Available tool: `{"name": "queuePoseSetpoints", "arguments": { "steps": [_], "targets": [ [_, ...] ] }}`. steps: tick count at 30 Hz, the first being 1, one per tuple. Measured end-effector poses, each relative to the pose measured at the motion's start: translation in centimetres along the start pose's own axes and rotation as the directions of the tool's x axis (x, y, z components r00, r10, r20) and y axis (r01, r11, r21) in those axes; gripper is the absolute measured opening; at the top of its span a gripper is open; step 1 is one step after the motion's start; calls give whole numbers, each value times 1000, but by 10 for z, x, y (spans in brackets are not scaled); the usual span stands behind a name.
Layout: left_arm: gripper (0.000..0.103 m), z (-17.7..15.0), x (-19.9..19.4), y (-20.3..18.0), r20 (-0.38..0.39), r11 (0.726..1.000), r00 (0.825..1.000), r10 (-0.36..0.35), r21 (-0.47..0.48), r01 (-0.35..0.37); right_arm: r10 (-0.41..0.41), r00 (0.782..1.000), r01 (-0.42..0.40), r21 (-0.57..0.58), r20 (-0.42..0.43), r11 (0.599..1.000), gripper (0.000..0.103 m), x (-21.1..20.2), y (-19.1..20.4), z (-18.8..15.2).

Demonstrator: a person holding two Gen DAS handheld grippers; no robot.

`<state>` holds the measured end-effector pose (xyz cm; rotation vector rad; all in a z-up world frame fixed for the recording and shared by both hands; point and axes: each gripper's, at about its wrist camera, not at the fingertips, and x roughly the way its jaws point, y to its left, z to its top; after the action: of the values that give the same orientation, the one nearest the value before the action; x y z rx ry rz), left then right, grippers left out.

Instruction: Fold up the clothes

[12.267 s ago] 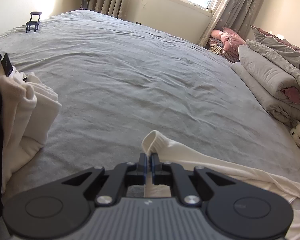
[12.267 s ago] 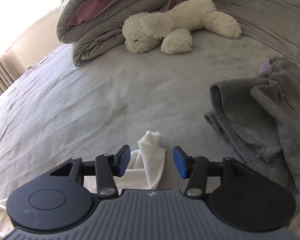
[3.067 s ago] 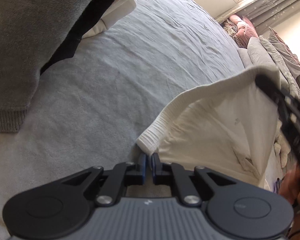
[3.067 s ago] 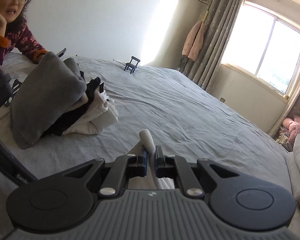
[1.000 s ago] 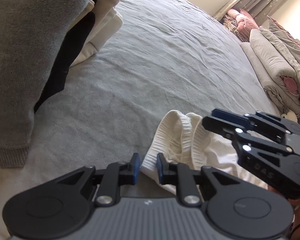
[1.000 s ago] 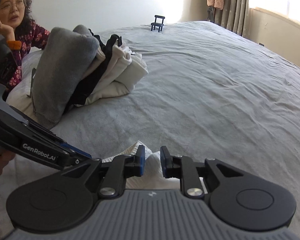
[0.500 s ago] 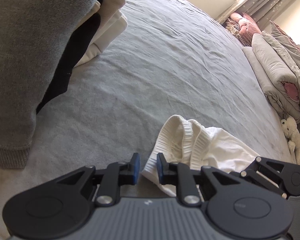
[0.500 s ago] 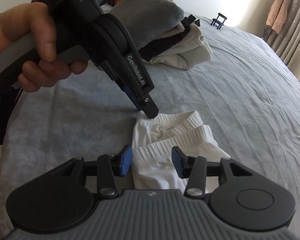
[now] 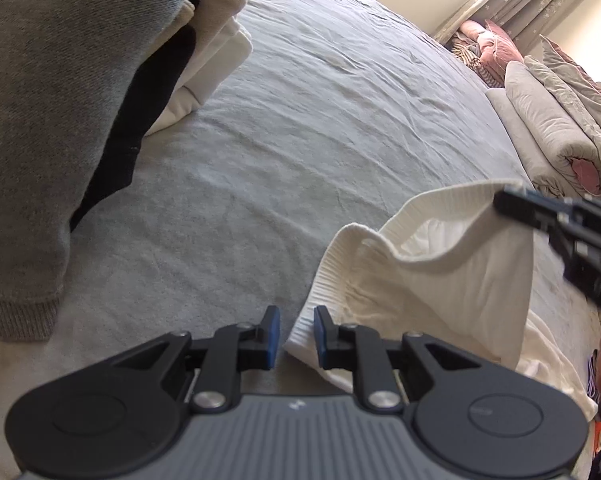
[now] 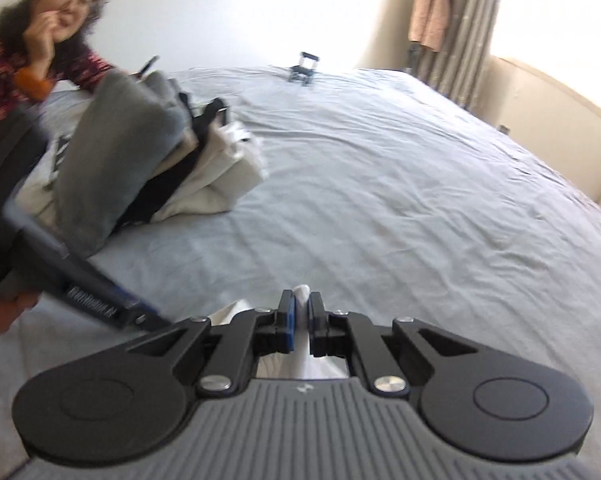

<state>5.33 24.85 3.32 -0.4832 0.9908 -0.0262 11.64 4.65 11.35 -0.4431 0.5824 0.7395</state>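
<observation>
We hold the white garment [image 9: 440, 276] above the grey bed [image 9: 300, 120]: the right gripper [image 10: 299, 322] has its jaws closed on one end of the ribbed waistband, lifting it taut, while the left gripper [image 9: 294, 334] has its jaws narrowly parted around the other end, not visibly clamped. We judge this spreads the band so the cloth hangs flat for a fold. The left gripper's side carries lettering, too blurred to read; the folded pile [image 10: 140, 168] lies well apart.
</observation>
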Motion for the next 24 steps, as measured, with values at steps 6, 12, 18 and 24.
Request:
{"name": "queuePoseSetpoints", "arguments": {
  "steps": [6,12,18,24],
  "targets": [
    [17,0,2,-2,-2,1000,1000,-1,15,1,-138,984,141,17,-115,990,6,63,-27,24],
    [17,3,1,-1,-6,1000,1000,-15,13,15,-212,965,217,18,-156,976,18,100,-38,7],
    [17,8,-4,3,11,999,999,-38,-13,38,-68,998,68,182,-9,981,56,44,-48,-6],
    [17,5,3,-9,-8,998,998,-59,18,59,73,991,-62,105,-113,993,45,61,-16,-30]
  ]
}}
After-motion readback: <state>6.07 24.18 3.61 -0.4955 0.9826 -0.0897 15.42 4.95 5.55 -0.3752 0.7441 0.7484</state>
